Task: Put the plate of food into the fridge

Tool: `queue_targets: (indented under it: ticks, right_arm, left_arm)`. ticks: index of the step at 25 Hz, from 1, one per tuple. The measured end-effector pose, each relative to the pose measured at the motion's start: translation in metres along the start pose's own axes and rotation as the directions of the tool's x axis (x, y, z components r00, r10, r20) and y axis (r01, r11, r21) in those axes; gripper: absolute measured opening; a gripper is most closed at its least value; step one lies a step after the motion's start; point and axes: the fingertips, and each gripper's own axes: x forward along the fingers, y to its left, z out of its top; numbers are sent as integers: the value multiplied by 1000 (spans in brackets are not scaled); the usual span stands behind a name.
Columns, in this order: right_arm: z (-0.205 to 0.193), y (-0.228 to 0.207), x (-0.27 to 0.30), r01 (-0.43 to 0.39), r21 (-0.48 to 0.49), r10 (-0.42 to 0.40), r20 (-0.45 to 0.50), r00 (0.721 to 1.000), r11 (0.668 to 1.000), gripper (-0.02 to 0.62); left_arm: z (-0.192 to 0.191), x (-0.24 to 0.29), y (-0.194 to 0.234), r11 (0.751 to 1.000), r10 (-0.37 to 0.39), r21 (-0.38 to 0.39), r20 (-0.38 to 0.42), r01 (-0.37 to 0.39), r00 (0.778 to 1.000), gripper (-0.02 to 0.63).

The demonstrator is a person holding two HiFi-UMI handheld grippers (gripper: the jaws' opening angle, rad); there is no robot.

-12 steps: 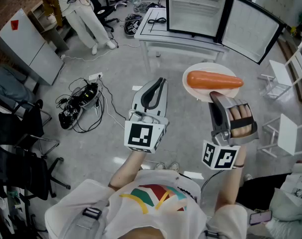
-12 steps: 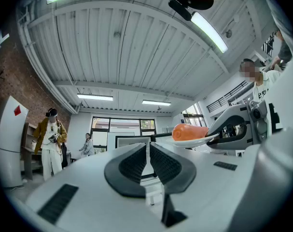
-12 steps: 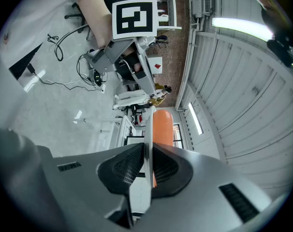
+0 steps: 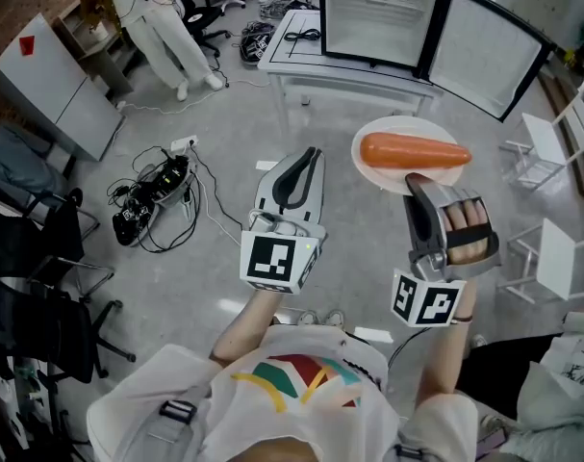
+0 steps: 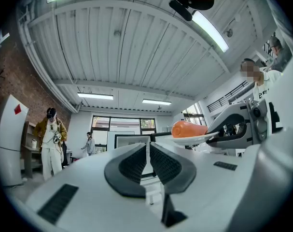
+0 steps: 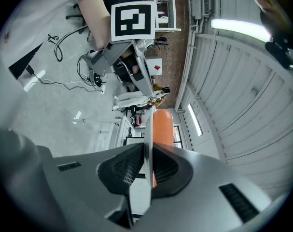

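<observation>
I am holding the plate [image 4: 407, 125] up in my right gripper [image 4: 417, 183], whose jaws are clamping the plate's near rim. In the right gripper view the plate [image 6: 147, 129] is showing edge-on between the two pads, pinched tight. The carrot [image 4: 412, 151] is lying across the plate, its long side running left to right, resting on the plate just beyond the jaws.

My left gripper [image 4: 311, 154] is hanging beside it on the left, well apart from the plate. Its jaws are standing together with only a thin slit between the pads and nothing in them.

The plate is hovering over the floor [image 4: 224, 258], short of the table [image 4: 349, 75] on the far side. The fridge [image 4: 378, 12] is sitting on that table with its door [image 4: 489, 56] swung open to the right, its inside lit and white.

Far left, a person [image 4: 162, 22] is standing. On the floor to the left, a tangle of cables [image 4: 152, 200] is lying.
</observation>
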Motion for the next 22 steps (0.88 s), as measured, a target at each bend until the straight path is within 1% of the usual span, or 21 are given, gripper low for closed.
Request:
queue_targets:
  ticks: [7, 10, 17, 22]
  right_arm:
    - [-14, 0, 1, -2, 18, 2, 15, 1000, 1000, 38]
    - [-27, -2, 3, 0, 23, 0, 20, 1000, 1000, 38]
    - [-48, -5, 9, 7, 5, -7, 48, 999, 1000, 38]
    - [-54, -1, 26, -9, 15, 9, 61, 998, 1000, 38]
  left_arm:
    - [-2, 10, -11, 1000, 4, 1, -6, -4, 1000, 29]
    - [-3, 20, -19, 1000, 6, 5, -8, -6, 1000, 29]
    - [-8, 38, -35, 1000, 15, 5, 2, -15, 1000, 29]
    - [-14, 50, -27, 1000, 31, 5, -7, -31, 999, 29]
